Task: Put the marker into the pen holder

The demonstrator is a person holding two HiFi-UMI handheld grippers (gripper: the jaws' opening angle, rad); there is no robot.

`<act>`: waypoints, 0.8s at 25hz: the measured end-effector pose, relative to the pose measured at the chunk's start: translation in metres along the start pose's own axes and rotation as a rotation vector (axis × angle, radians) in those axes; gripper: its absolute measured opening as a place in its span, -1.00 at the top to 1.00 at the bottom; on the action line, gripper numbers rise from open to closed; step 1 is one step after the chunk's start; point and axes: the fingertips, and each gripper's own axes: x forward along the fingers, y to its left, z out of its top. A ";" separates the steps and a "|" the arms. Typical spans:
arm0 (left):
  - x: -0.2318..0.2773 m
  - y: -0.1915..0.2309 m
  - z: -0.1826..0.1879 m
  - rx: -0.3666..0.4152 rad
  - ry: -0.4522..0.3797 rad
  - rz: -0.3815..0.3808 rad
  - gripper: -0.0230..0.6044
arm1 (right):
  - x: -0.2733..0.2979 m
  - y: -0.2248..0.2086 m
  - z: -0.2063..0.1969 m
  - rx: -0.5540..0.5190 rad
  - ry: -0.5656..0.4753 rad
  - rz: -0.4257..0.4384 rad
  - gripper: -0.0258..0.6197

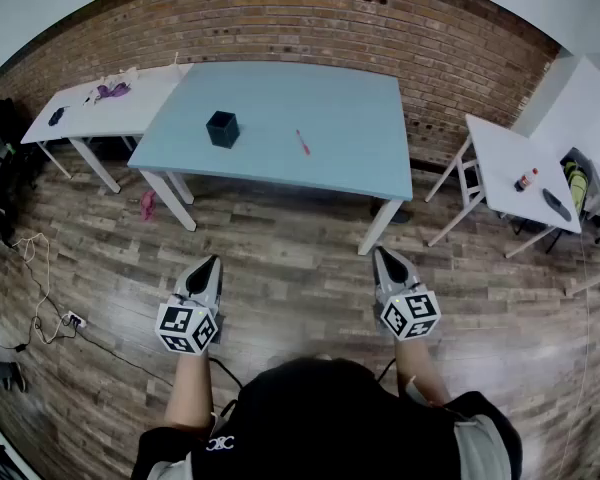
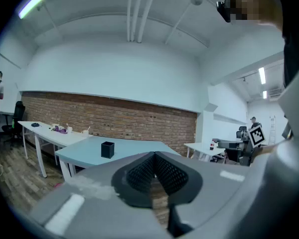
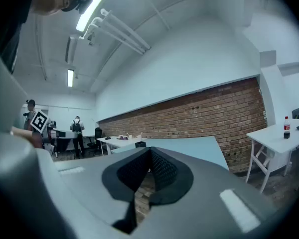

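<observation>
left gripper (image 1: pixel 212 261): jaws were seen closed, nothing held | pen holder (image 1: pixel 222 128): was set on blue table (image 1: pixel 360 158) | marker (image 1: pixel 303 142): was laid right of holder, well apart from both grippers | right gripper (image 1: pixel 380 252): jaws were closed, empty

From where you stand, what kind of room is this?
Probably an office or workshop room rather than a home: a long brick wall, a blue table with plain white tables on either side, and strip lights on a high ceiling.
</observation>
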 end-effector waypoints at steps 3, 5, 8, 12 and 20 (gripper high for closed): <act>-0.001 -0.004 -0.006 -0.008 0.006 -0.010 0.91 | -0.002 0.004 -0.003 -0.008 0.006 0.012 0.90; -0.003 -0.005 -0.011 -0.011 0.013 -0.016 0.91 | -0.005 0.007 -0.006 -0.016 0.012 0.014 0.90; -0.006 -0.006 -0.016 -0.006 0.025 -0.024 0.91 | -0.009 0.011 -0.010 -0.013 0.017 0.008 0.90; -0.004 -0.005 -0.017 -0.021 0.023 -0.028 0.91 | -0.009 0.019 -0.016 0.008 0.037 0.036 0.90; -0.004 0.009 -0.021 -0.024 0.043 -0.050 0.91 | -0.004 0.030 -0.023 -0.001 0.051 0.001 0.90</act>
